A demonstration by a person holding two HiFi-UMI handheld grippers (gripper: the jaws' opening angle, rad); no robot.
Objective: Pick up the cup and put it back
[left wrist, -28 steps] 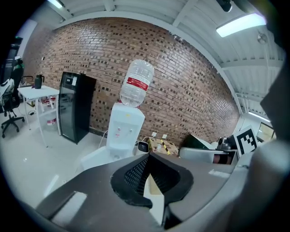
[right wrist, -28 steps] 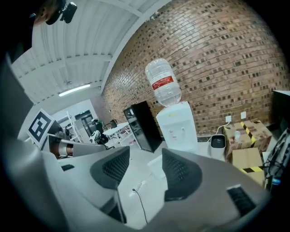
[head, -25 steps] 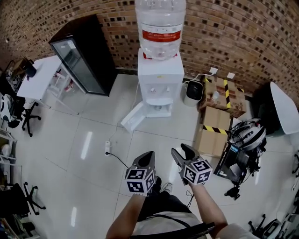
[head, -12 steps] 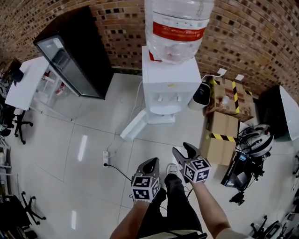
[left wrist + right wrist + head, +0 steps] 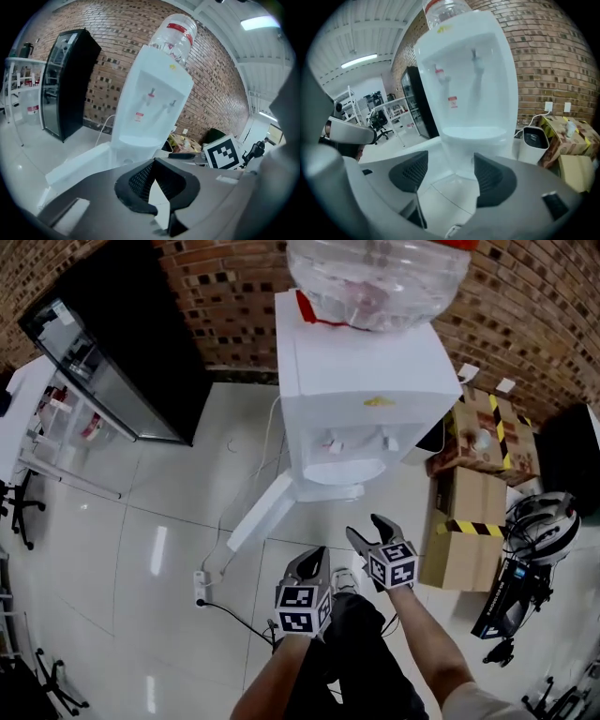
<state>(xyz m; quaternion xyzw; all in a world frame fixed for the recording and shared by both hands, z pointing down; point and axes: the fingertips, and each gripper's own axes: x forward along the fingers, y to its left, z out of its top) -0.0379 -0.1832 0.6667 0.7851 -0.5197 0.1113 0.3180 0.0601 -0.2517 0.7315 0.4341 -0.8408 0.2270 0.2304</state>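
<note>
Left hand-held gripper (image 5: 313, 557) — jaws closed tip to tip, nothing in them. Right hand-held gripper (image 5: 367, 529) — jaws apart, just been opening, nothing between. Both low over the white floor (image 5: 169, 521), near the water dispenser (image 5: 361, 381). Cup — cannot be made out in any view.

Empty right tool (image 5: 367, 529) has just been opening; left tool (image 5: 314, 556) is shut.

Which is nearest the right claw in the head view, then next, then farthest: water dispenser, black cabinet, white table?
The right claw, empty, has just been opening.
1. Water dispenser, straight ahead.
2. Black cabinet, off left.
3. White table, far left edge.
</note>
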